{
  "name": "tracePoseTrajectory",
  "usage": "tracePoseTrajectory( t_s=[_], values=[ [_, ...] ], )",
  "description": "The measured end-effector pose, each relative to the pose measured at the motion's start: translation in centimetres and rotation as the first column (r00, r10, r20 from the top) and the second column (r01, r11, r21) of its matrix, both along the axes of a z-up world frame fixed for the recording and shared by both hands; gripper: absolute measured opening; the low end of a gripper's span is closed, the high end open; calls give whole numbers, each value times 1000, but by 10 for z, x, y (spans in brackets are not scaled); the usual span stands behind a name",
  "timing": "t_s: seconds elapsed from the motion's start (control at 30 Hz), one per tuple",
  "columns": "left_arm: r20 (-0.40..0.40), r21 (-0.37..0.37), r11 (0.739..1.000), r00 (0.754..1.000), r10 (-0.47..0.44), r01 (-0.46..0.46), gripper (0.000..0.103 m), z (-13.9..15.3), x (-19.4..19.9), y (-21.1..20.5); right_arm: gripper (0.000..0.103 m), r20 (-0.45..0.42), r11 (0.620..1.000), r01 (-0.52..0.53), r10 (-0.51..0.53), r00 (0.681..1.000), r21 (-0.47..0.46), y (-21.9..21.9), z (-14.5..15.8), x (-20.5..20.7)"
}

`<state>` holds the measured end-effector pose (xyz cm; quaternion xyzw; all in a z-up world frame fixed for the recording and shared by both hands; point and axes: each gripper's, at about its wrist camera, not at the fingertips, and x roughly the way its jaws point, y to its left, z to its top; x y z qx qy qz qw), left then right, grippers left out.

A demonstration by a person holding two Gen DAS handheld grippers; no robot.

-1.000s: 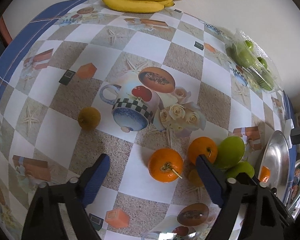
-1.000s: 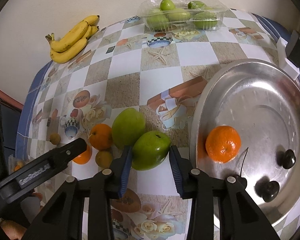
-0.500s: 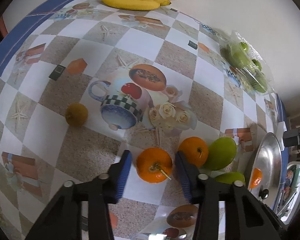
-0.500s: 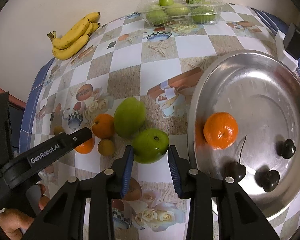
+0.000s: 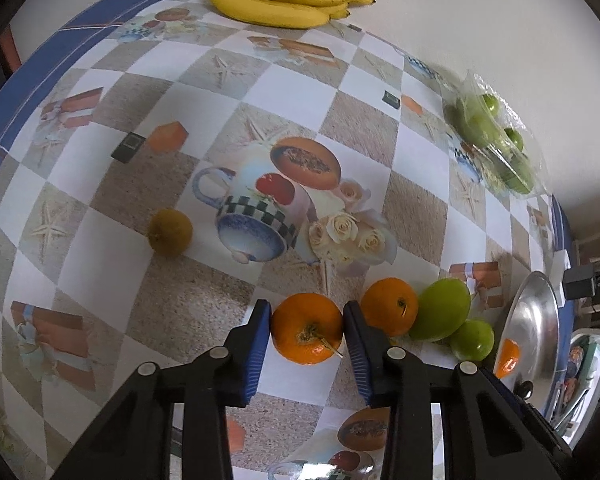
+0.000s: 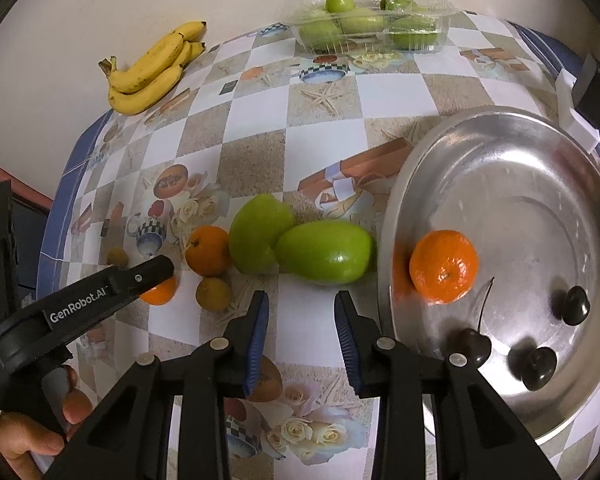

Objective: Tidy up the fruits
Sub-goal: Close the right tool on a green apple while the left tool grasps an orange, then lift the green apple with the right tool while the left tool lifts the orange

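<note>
Orange fruit, an orange [image 5: 307,329], sits between the left gripper [image 5: 305,334] fingers, which are closing and pinching its sides; squeeze gently, lift straight. The right gripper [image 6: 301,322] fingers stand apart, empty, behind a green mango [image 6: 326,252].

The right gripper [image 6: 301,332] hangs just short of a green apple [image 6: 326,251] – jaws empty – beside the metal tray [image 6: 520,208] holding a tangerine [image 6: 444,267].

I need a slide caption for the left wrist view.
Left gripper closing around a stemmed orange on the patterned tablecloth.
</note>
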<state>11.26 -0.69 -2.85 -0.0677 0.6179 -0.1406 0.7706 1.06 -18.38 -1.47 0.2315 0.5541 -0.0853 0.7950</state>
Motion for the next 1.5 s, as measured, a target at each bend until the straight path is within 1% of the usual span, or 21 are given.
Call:
tracePoseTrajectory(
  t_s=[0.17, 0.3, 0.43, 0.6, 0.73, 0.87, 1.0, 1.13, 1.27, 1.37, 1.5],
  values=[
    [-4, -7, 1000, 1000, 8, -8, 40, 2, 0, 2, 35, 51, 999, -3, 5, 999, -35, -4, 14, 3],
    [-12, -12, 1000, 1000, 14, -14, 40, 1, 0, 3, 36, 57, 998, -9, 12, 998, -59, -4, 15, 9],
    [-12, -22, 1000, 1000, 18, -18, 40, 1, 1, 4, 36, 37, 997, -23, 26, 999, -74, -1, 8, 17],
    [-10, -25, 999, 1000, 23, -24, 40, 3, 1, 7, 37, 7, 999, -38, 38, 999, -34, 4, -4, 18],
    [-23, -16, 1000, 999, 22, -22, 40, -1, 1, 7, 37, 3, 998, -60, 60, 998, 4, 12, -6, 19],
    [-34, -7, 999, 999, 34, -34, 40, -4, 1, 11, 39, 6, 996, -85, 85, 996, 24, 23, -5, 17],
    [-35, 2, 999, 999, 40, -40, 40, -5, 0, 14, 39, -9, 993, -118, 118, 993, 4, 34, -2, 18],
    [-44, 13, 999, 998, 45, -45, 40, -9, 0, 15, 39, -23, 988, -152, 152, 988, 5, 45, -5, 20],
    [-50, 16, 999, 998, 48, -48, 40, -12, -1, 17, 39, -54, 987, -158, 157, 986, -13, 49, -11, 21],
    [-48, 21, 999, 998, 48, -47, 40, -12, -1, 16, 39, -59, 986, -165, 164, 985, -6, 51, -14, 21],
    [-48, 22, 999, 998, 48, -47, 40, -12, 0, 16, 39, -83, 982, -185, 182, 980, -25, 57, -19, 22]
  ],
)
